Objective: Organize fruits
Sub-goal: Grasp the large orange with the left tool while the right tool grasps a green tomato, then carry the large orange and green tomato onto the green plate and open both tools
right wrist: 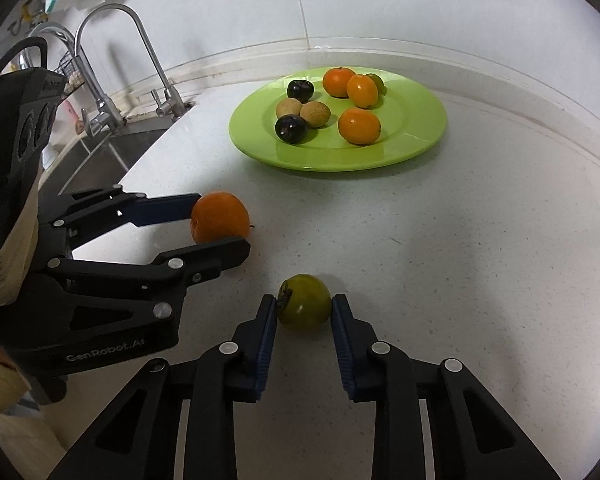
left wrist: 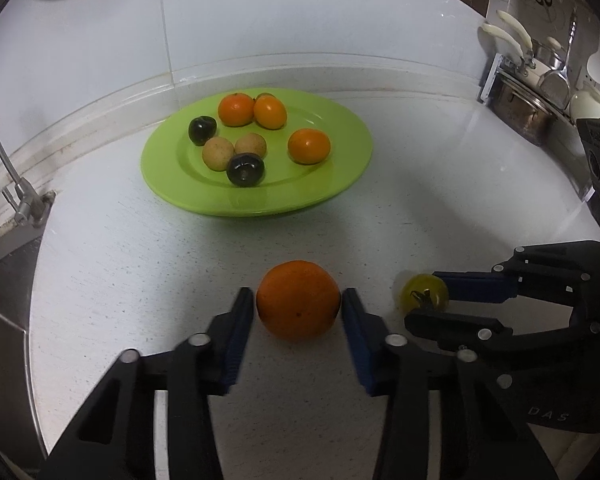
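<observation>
Green plate (left wrist: 352,168): three oranges, two dark plums, two tan fruits, one partly hidden green fruit. Tabletop (left wrist: 140,280): left tool (left wrist: 299,307) grasping one orange (left wrist: 298,300); right tool (right wrist: 304,310) grasping one green tomato (right wrist: 305,302).

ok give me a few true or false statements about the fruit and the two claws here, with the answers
1. The left claw has its pads against an orange on the counter. True.
2. The right claw is closed on a dark plum. False: it grips a green tomato.
3. The green plate is bare. False: it holds oranges, two dark plums, two tan fruits and a greenish fruit at the back.
4. The plate sits farther back on the counter than both gripped fruits. True.
5. A sink tap stands on the right claw's right side. False: it is on the left, beyond the left claw.
</observation>
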### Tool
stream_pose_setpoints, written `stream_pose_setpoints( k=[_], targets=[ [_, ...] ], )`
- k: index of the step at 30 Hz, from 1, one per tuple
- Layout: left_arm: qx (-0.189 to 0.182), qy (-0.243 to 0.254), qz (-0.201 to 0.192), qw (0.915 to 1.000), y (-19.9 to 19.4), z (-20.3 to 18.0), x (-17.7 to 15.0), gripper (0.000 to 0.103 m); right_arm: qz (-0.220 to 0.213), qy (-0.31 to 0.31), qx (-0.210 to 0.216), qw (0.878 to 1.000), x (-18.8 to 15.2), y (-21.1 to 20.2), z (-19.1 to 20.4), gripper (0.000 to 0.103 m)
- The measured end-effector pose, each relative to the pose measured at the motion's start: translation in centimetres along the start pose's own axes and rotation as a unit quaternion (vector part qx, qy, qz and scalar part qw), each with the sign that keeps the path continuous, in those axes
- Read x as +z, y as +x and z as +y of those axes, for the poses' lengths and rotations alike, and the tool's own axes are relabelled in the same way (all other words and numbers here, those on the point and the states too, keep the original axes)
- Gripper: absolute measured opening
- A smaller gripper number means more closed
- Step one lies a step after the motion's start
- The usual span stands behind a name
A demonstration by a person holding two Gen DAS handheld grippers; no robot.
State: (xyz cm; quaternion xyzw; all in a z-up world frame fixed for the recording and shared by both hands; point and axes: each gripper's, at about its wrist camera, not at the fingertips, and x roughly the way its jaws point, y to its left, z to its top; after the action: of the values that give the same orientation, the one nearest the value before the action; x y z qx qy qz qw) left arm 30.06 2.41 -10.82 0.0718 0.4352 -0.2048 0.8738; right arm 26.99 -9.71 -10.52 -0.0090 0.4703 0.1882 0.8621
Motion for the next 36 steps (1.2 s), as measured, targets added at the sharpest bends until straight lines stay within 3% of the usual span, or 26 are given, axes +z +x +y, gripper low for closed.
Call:
stream_pose_setpoints(
  k=[14,36],
  targets=[
    [0.009,-0.011,-0.022,0.9997,-2.4,-0.3,0.1,0.041,-0.023,0.004,-0.004,1.0,0.4,-1.3,-0.3,0.029],
    [0.051,0.003,-0.117,0.9918,-7.9,-0.7,3.7,0.041,-0.135,-0.016,-0.034,0.99,4.3,-6.7,-0.2,0.029]
  ],
)
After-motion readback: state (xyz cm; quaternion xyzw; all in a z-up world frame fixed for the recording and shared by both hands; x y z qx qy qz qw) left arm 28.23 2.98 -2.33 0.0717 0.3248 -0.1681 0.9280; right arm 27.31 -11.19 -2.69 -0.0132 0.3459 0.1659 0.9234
